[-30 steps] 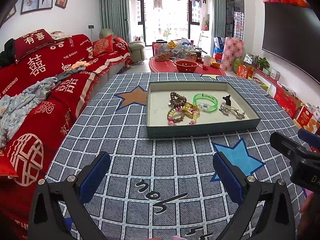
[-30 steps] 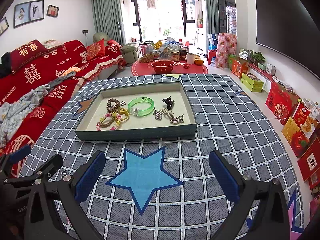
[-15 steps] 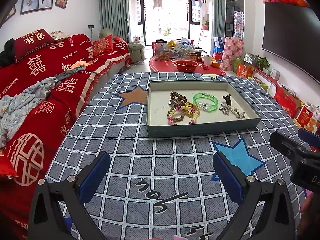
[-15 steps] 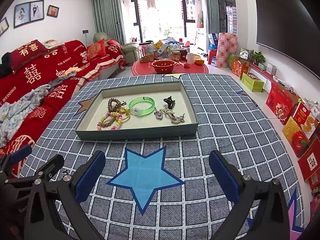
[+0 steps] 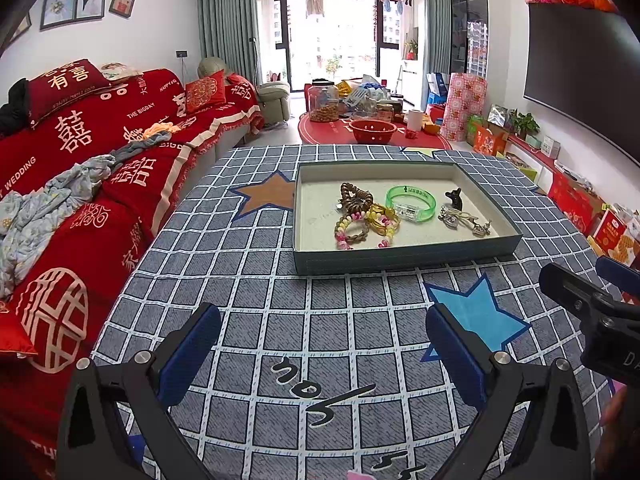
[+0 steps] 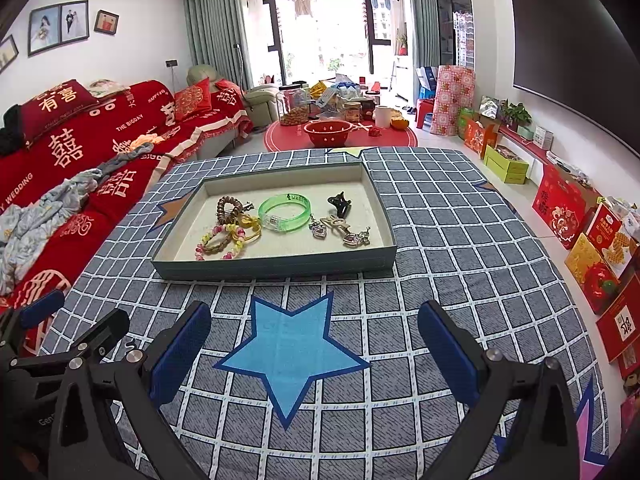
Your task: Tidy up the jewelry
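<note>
We are holding both tools low over the checked tablecloth (image 5: 248, 272), at the six o'clock edge of each view, with the jewelry lying at twelve o'clock ahead. The left gripper (image 5: 322, 344) is standing spread wide with nothing between its blue pads (image 5: 192, 352); the right gripper (image 6: 314, 344) is gaping the same way, also empty.

Compared with a second ago, almost nothing is changing: the left view is sitting as it was, and the right view is creeping only slightly, the shallow grey-green tray (image 6: 276, 268) barely shifting in it. No piece is moving.

Inside the tray, the green translucent bangle (image 6: 285, 213) is resting near the middle. At its nine o'clock, the brown wooden-bead bracelet (image 6: 229, 206), the pastel beaded bracelet (image 6: 221, 243) and a yellow cord piece (image 6: 250, 224) are overlapping in a loose heap. At its three o'clock, the black hair claw (image 6: 339, 203) and the silver charm pendants (image 6: 340, 232) are lying close together.

We are judging that this stillness fits either a pause ahead of sorting the heap or a rest once everything is gathered in the tray.
</note>
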Demonstrator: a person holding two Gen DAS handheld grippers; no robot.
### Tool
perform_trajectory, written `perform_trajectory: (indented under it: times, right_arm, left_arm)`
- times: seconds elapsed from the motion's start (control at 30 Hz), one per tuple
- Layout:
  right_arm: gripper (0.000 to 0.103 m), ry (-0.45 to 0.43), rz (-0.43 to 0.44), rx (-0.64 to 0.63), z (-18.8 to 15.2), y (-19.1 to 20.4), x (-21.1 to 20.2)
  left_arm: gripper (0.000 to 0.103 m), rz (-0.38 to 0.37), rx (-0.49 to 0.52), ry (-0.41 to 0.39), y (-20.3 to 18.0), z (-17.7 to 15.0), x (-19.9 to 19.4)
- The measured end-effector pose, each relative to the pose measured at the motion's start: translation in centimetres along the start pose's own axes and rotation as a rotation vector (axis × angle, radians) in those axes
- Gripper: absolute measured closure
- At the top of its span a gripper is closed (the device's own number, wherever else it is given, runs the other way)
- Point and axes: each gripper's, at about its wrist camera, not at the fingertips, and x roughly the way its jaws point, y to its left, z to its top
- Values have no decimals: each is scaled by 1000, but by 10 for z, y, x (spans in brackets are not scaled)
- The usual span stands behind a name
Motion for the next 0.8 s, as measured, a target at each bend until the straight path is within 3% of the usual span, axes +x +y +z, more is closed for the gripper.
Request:
perform_trajectory:
  times: [0.8]
  right_arm:
    - [0, 4, 2, 2, -1, 1, -1]
  left_arm:
    - [0, -2, -11, 19, 7, -6, 2]
